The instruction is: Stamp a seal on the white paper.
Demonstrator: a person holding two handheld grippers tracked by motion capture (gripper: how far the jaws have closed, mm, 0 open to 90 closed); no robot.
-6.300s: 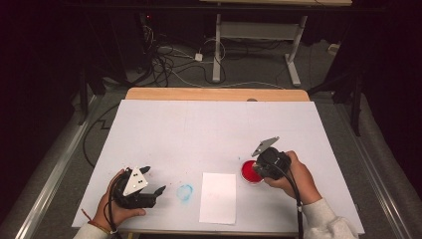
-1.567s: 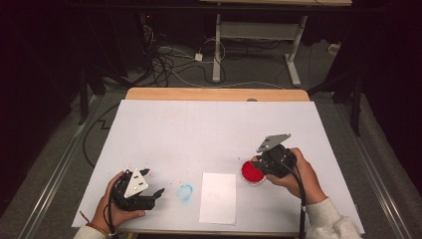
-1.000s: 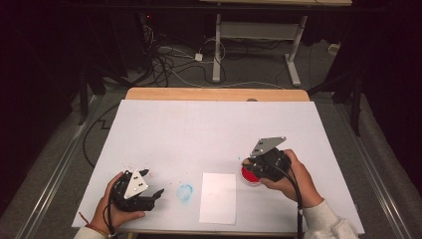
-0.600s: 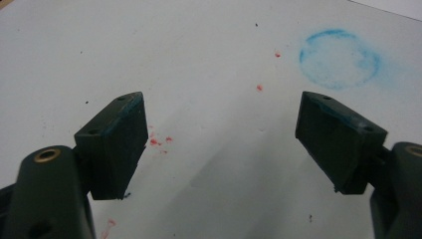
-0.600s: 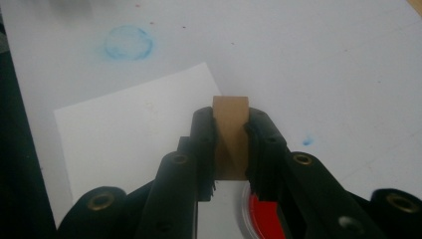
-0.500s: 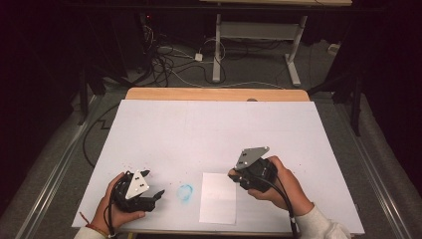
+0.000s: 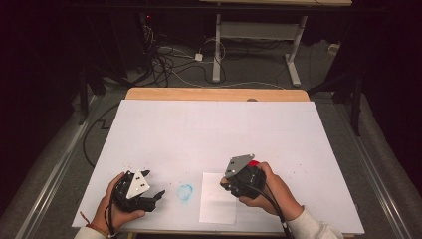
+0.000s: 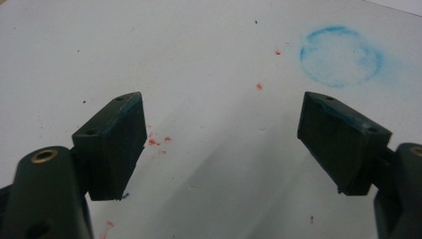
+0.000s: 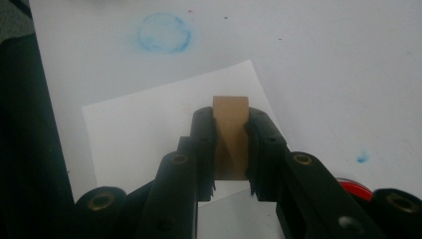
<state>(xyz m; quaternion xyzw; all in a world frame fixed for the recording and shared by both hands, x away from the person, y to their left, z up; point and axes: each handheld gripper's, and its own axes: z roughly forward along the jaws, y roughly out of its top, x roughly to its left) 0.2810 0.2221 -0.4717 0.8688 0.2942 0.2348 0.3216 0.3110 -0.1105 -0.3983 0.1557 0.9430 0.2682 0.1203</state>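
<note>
**A:** Above the white sheet of paper (image 7: 218, 198), near the front edge of the table (image 7: 209, 129), the right gripper (image 9: 230, 144) is holding a small brown block (image 9: 230, 134). Its jaws are closed firmly on both sides of the block, which stands upright between the pads.

**B:** Is the block touching the paper?

**A:** I cannot tell this. In the right gripper view the block is over the middle of the sheet, but whether it is in contact is not clear. In the high view the right hand (image 7: 266, 186) covers the right side of the paper.

**B:** And the left gripper (image 7: 149, 191)?

**A:** It lies low at the front left part of the table, held in the left hand (image 7: 117, 209). Its jaws are wide apart and nothing is between them. They have some blue colour on the pads.

**B:** What else is on the table?

**A:** A round blue mark (image 7: 184, 192) between the left gripper and the paper, some small red spots (image 8: 158, 142) near the left jaws, and a red round thing (image 7: 254, 163) just behind the right gripper, mostly hidden.
</note>
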